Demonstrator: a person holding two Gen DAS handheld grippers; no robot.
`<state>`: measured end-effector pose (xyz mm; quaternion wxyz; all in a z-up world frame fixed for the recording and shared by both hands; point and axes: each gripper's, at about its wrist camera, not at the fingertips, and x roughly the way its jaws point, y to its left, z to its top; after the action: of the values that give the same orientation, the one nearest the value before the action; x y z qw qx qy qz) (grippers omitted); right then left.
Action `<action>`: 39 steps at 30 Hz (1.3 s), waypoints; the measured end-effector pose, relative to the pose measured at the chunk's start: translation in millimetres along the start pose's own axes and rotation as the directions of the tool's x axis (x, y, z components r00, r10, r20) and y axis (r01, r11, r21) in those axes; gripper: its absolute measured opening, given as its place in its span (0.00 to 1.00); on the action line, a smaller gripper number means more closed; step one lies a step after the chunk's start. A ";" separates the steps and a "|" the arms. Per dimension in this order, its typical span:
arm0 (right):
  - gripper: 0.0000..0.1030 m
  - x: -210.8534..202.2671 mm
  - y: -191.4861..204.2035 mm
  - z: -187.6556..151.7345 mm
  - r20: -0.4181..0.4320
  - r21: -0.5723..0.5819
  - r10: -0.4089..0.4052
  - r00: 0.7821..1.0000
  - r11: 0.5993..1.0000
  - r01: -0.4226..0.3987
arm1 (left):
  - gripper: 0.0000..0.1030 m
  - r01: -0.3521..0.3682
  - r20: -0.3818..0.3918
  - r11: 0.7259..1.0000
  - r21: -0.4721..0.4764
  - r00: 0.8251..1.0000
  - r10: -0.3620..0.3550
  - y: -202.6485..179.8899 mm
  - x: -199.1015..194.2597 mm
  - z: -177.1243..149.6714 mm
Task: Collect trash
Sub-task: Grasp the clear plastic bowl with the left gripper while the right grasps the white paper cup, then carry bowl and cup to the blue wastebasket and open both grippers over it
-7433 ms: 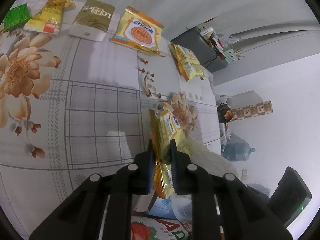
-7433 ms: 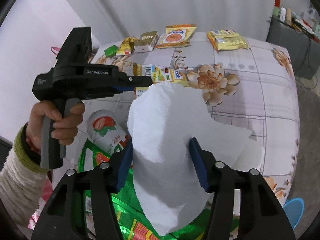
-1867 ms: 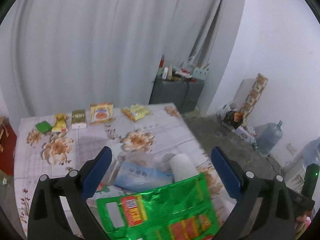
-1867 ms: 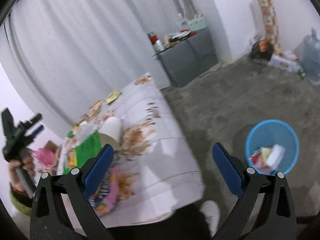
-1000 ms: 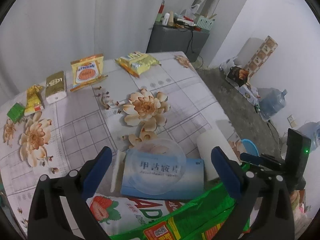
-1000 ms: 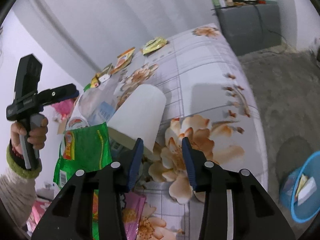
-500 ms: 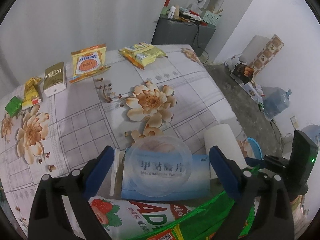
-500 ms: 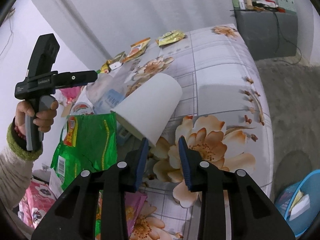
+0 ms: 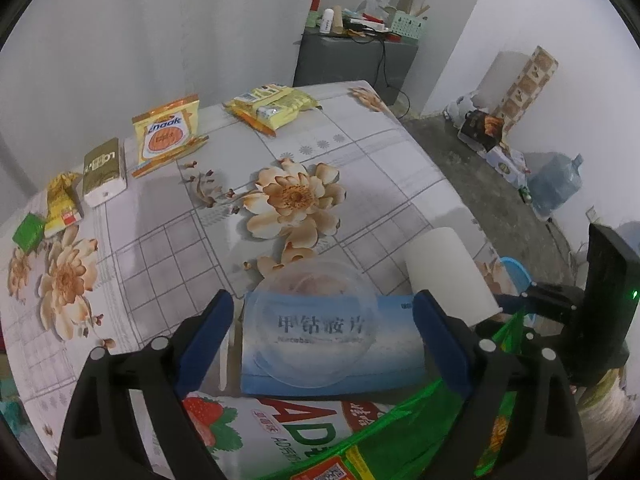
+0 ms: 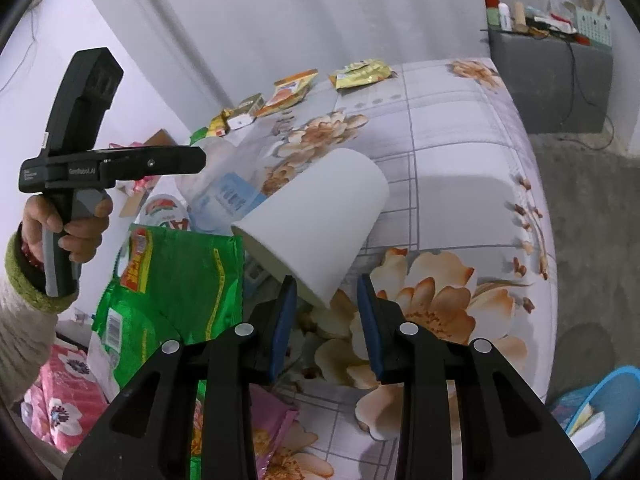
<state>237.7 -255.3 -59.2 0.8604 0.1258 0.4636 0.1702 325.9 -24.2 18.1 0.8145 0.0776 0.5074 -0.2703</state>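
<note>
left gripper (image 9: 322, 320) wide, jaws closing either side of clear lid (image 9: 316, 324) on blue box (image 9: 400, 352), untouched. right gripper (image 10: 326, 320) narrow, paper cup (image 10: 316, 220) rim between pads, contact unclear.

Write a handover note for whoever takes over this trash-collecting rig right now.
Left claw: closing around the clear plastic lid lying on the blue box; pads not touching yet.
Right claw: partly open, the tipped paper cup has its rim between the pads; no firm grip visible.
Green wrapper lies beside the cup; snack packets line the table's far edge.
Done: some trash is in the blue bin on the floor.
Left: grip the lid and the cup, bin them, then clear the rest.
</note>
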 end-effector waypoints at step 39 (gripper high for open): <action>0.01 -27.4 -33.5 -1.6 0.122 0.206 -0.067 0.990 0.978 0.040 | 0.62 -0.004 0.115 0.997 -0.075 0.993 0.013 8.7 -24.4 -5.6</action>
<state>228.1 -296.9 -51.9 0.8754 0.2110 0.4253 0.0903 317.7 -5.9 35.3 0.8461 0.0335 0.4687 -0.2517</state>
